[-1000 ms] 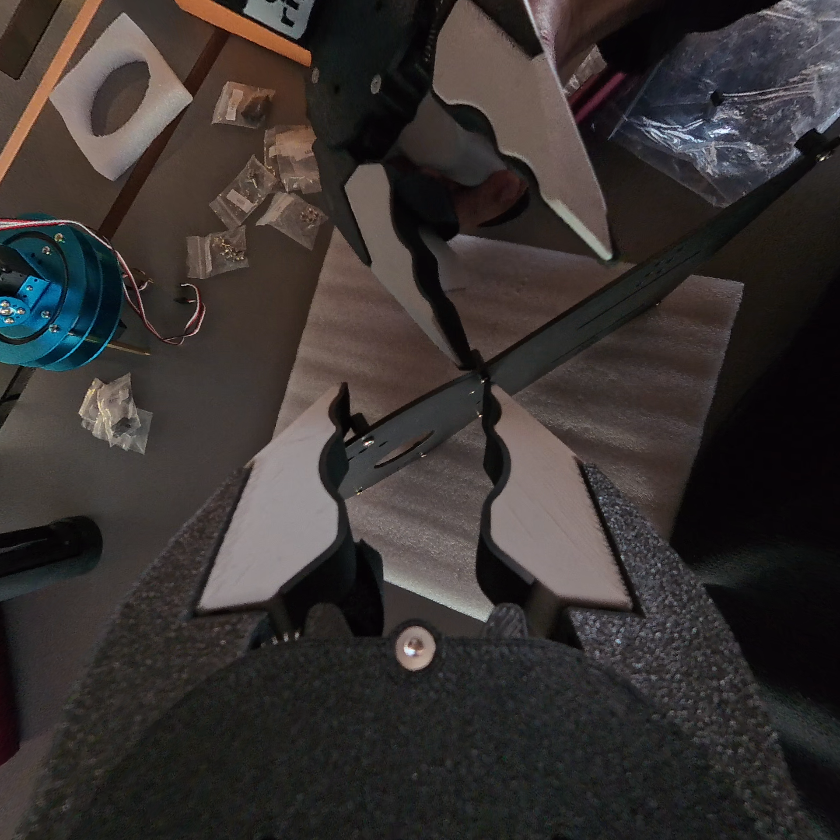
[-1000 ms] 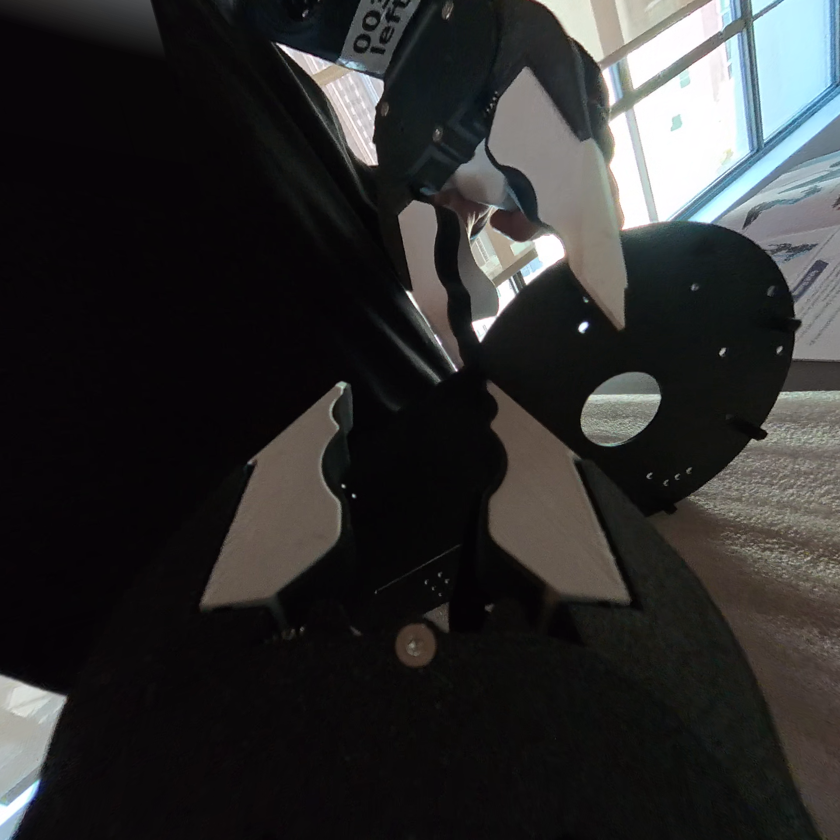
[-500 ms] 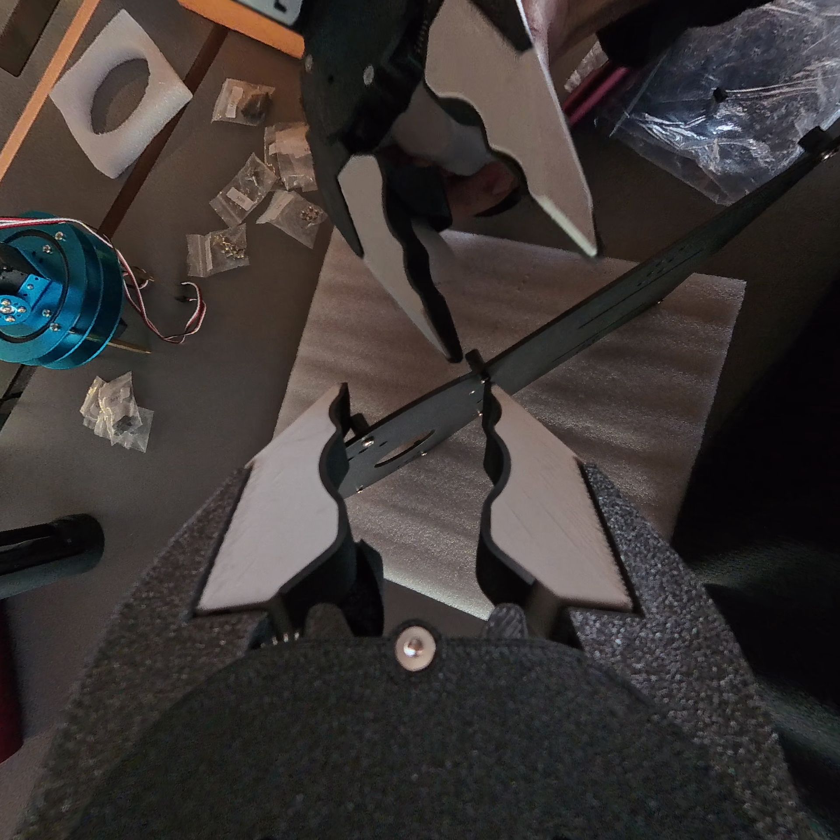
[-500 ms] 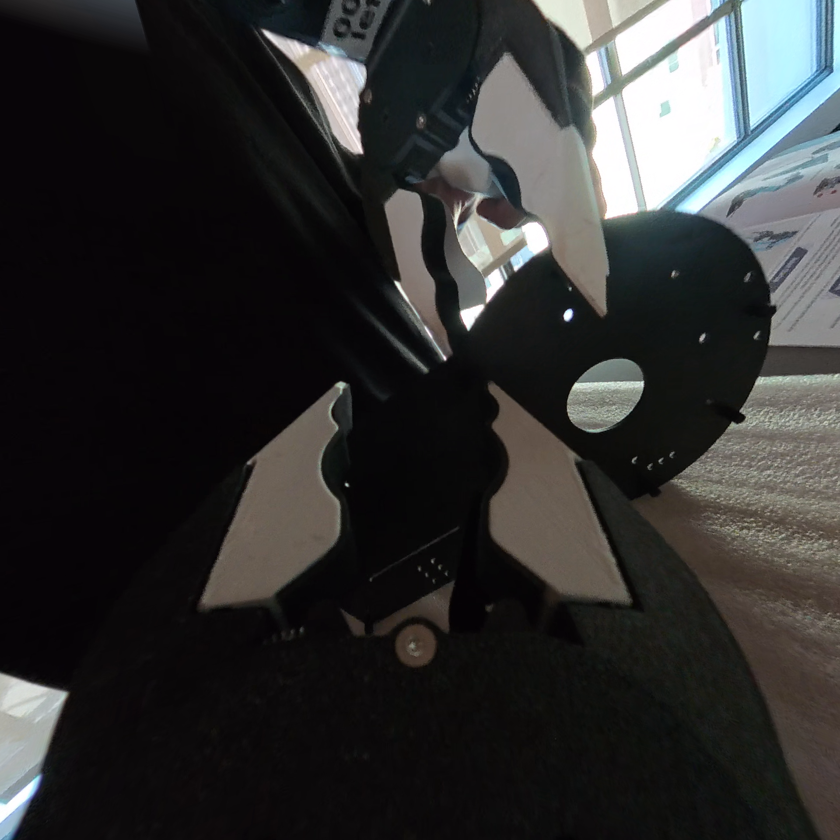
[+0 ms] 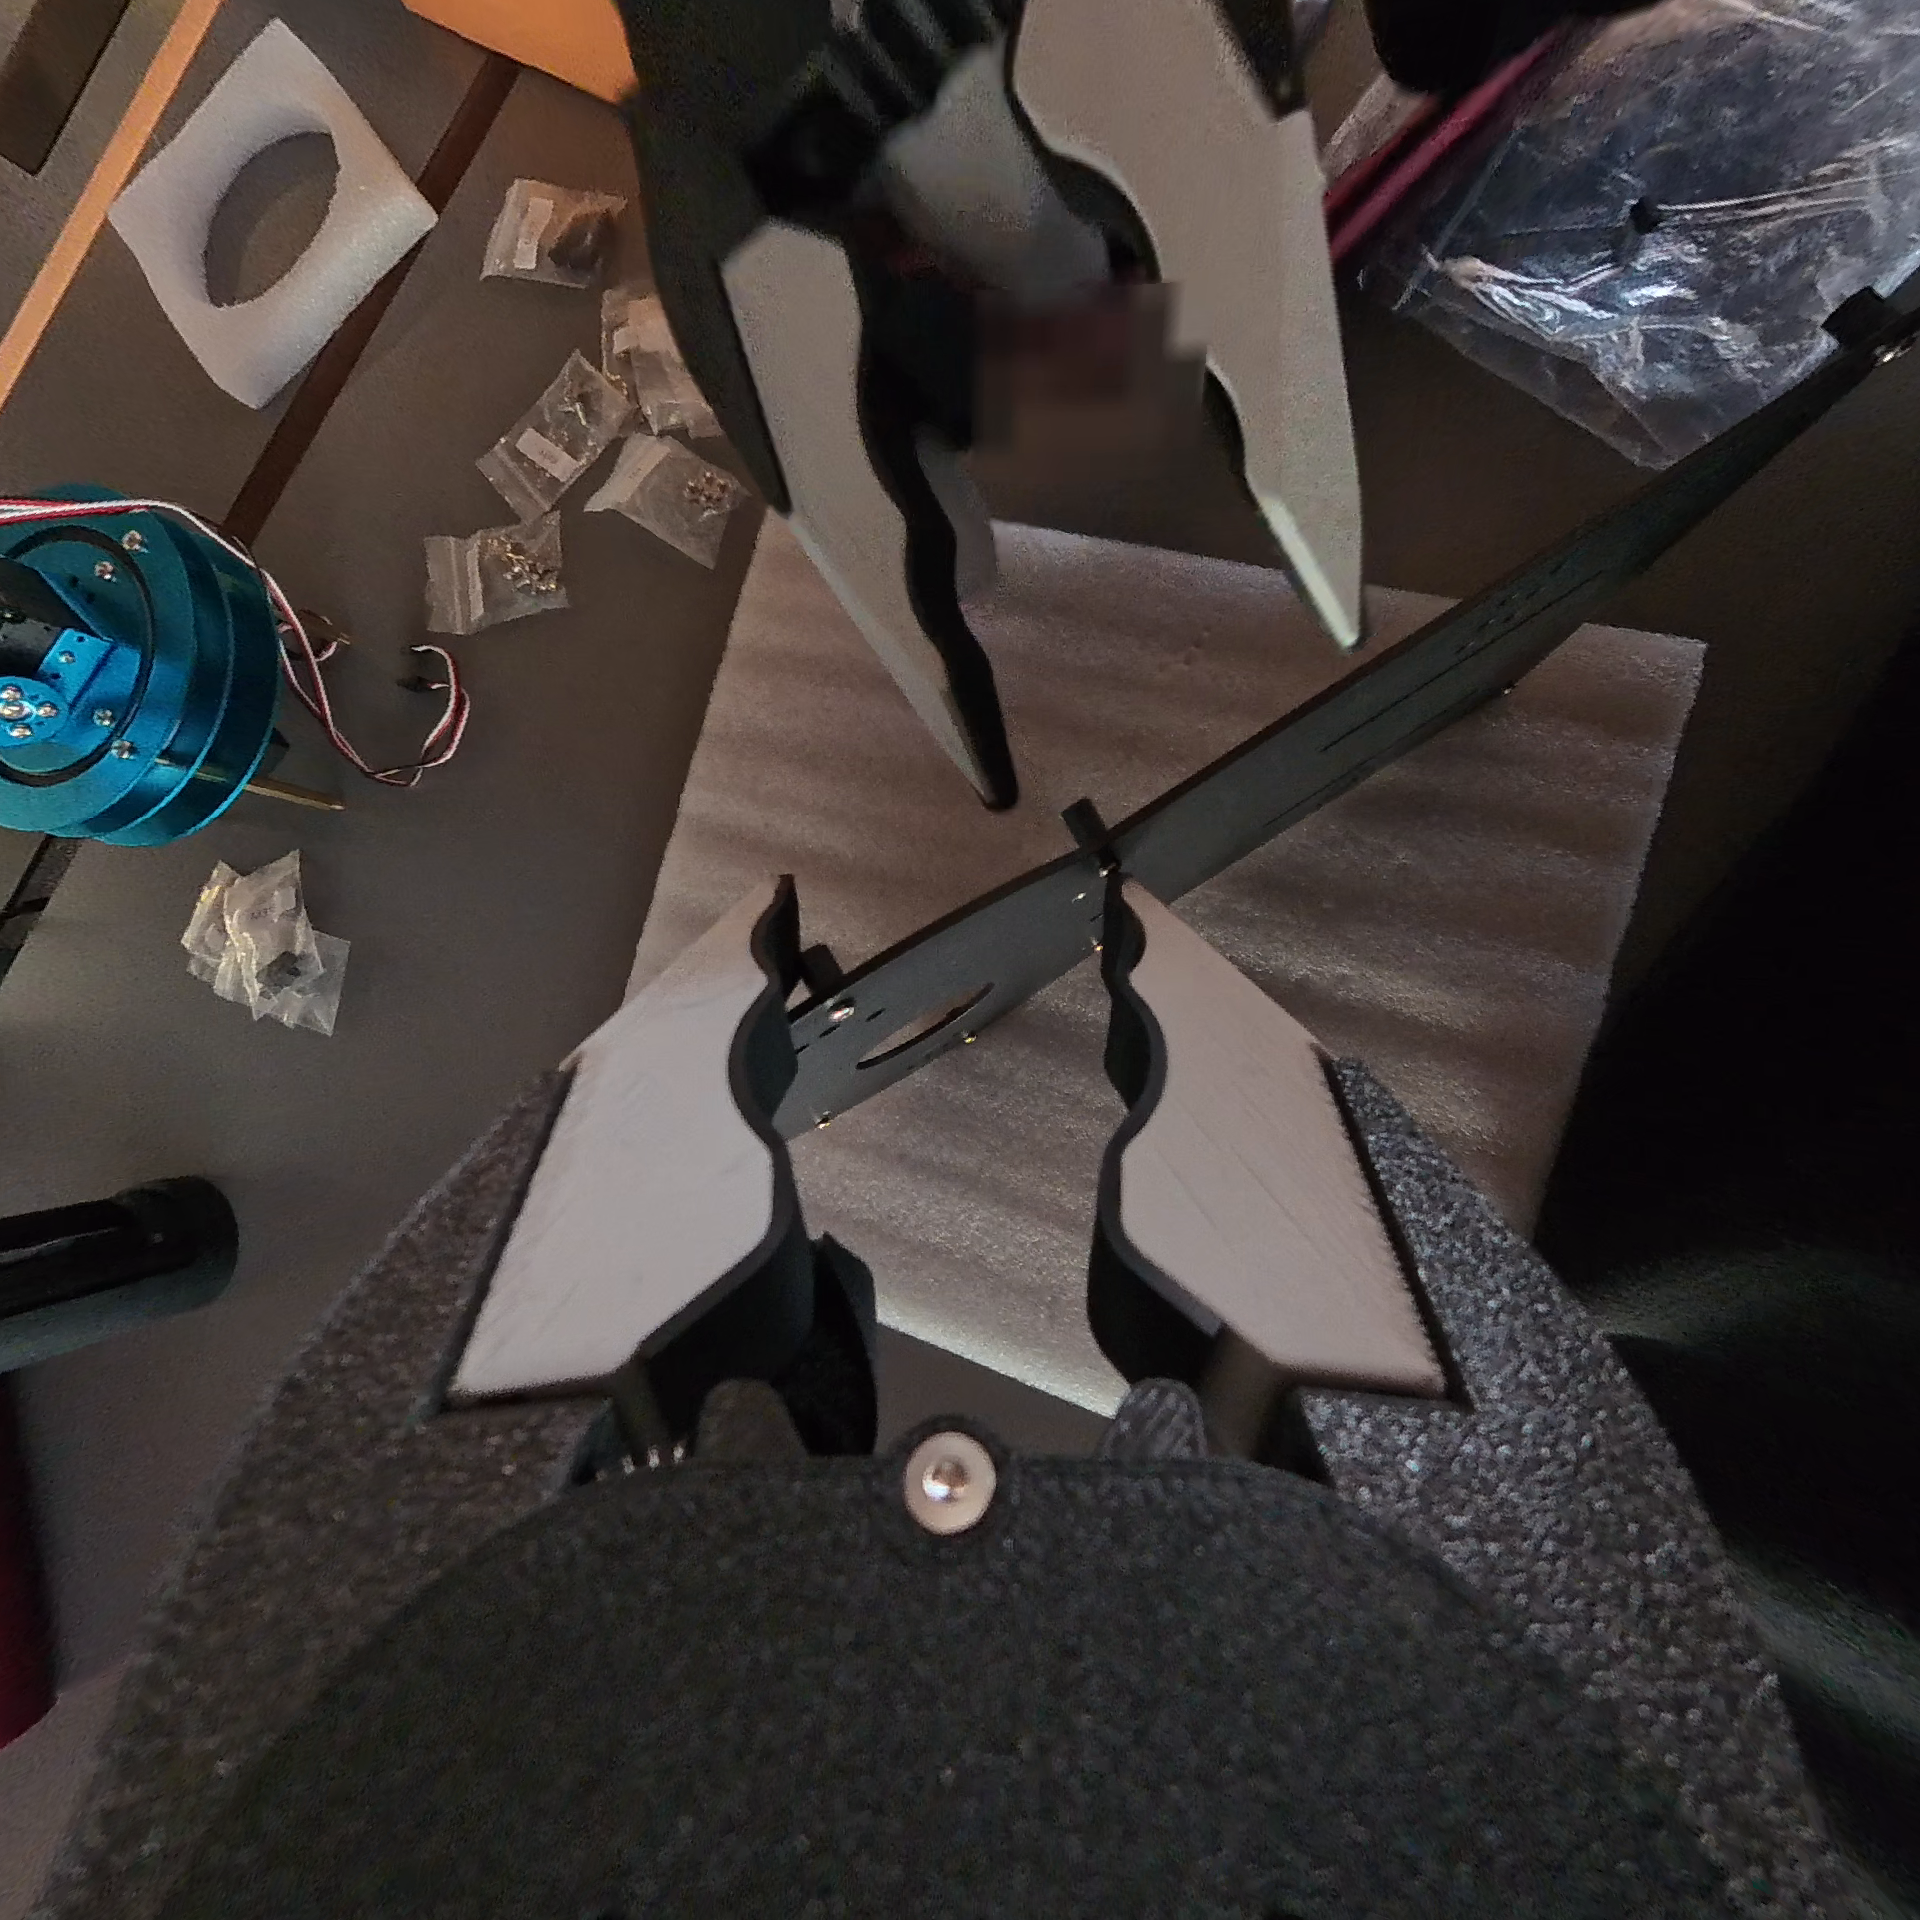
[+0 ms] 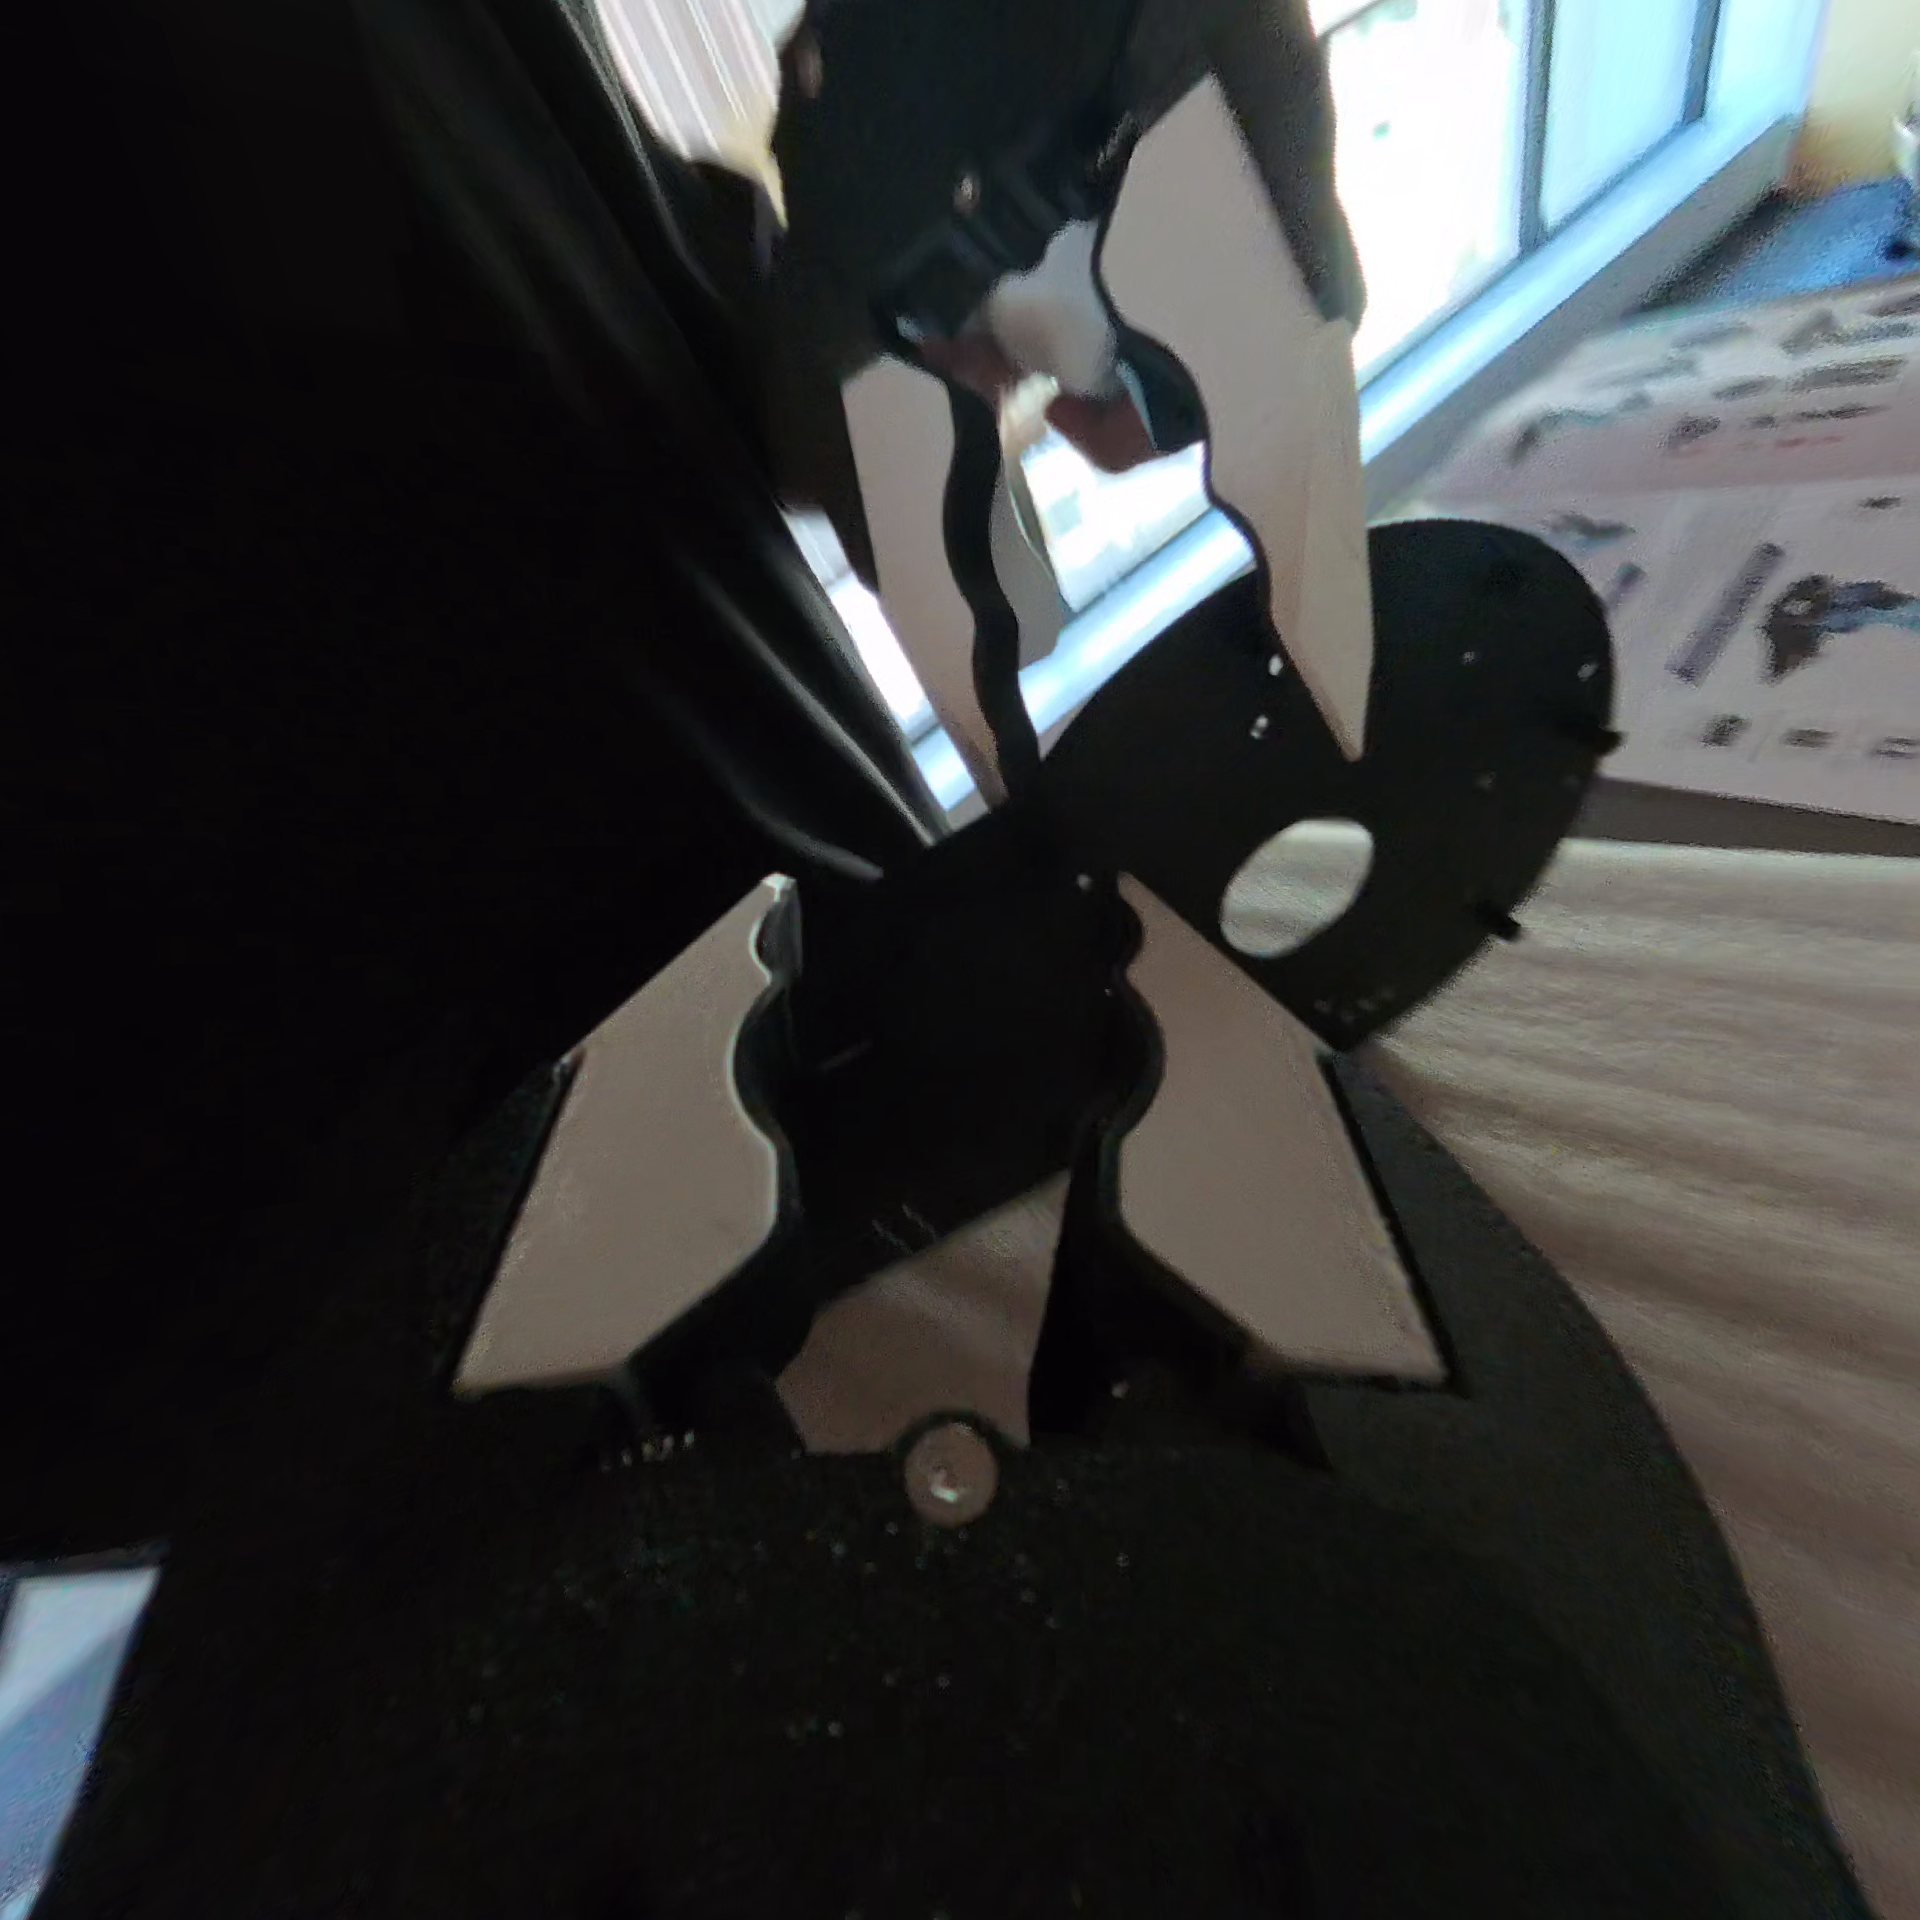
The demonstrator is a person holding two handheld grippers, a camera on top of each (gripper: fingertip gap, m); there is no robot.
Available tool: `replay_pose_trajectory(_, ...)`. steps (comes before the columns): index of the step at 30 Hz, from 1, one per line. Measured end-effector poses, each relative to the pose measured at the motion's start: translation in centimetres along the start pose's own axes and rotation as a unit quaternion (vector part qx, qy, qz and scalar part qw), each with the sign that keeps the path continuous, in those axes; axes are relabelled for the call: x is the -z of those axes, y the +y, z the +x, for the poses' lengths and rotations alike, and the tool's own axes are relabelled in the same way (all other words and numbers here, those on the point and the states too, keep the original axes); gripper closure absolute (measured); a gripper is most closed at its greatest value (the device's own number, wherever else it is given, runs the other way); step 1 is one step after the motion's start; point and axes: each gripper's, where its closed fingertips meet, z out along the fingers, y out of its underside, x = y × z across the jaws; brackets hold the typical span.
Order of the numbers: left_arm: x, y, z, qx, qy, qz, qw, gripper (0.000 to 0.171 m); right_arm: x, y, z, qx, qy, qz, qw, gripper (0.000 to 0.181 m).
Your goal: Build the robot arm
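Black plate [image 5: 1351, 727], round with a hole, stands tilted on edge on the white foam sheet [image 5: 1351, 987], its lower rim looks to touch the foam. Left gripper [image 5: 948, 883]: fingers spread wide, plate crosses between them and appears to touch both; cannot tell whether it is actually clamped or just propped. Right gripper [image 5: 1169, 717]: jaws apart, holding nothing, one tip just beside the plate's small edge tab, not touching. On the table [image 5: 468, 1039], well apart to the left: screw bags [image 5: 499, 566], a blue round motor unit [image 5: 114, 665], a white foam cutout [image 5: 270, 208].
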Motion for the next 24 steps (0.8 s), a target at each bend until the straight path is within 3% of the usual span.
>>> replay_pose_trajectory(2,0.0,0.0,0.0,-0.001,0.000,0.000,1.000,0.113,0.7,0.6,0.7,0.054,0.063,-0.095,0.992,0.127)
replay_pose_trajectory(5,-0.1,-0.1,-0.1,-0.003,0.001,0.000,1.000,0.112,1.6,0.8,1.4,0.153,0.139,-0.213,0.955,0.132)
replay_pose_trajectory(9,-0.1,-0.1,-0.1,-0.003,0.002,-0.001,1.000,0.112,0.4,1.4,0.1,0.225,0.134,-0.282,0.923,0.132)
replay_pose_trajectory(12,-0.2,-0.1,-0.1,-0.002,0.001,-0.001,1.000,0.112,0.4,2.8,1.1,0.247,0.139,-0.345,0.895,0.122)
replay_pose_trajectory(17,-0.2,-0.2,-0.2,-0.003,0.000,0.001,1.000,0.112,0.1,3.3,1.5,0.216,0.096,-0.370,0.899,0.123)
replay_pose_trajectory(21,-0.2,-0.2,-0.2,-0.002,0.000,0.003,1.000,0.112,0.2,0.6,0.8,0.225,0.097,-0.309,0.919,0.134)
replay_pose_trajectory(24,-0.2,-0.2,-0.2,-0.003,0.000,0.003,1.000,0.112,0.0,0.8,0.7,0.238,0.097,-0.322,0.911,0.138)
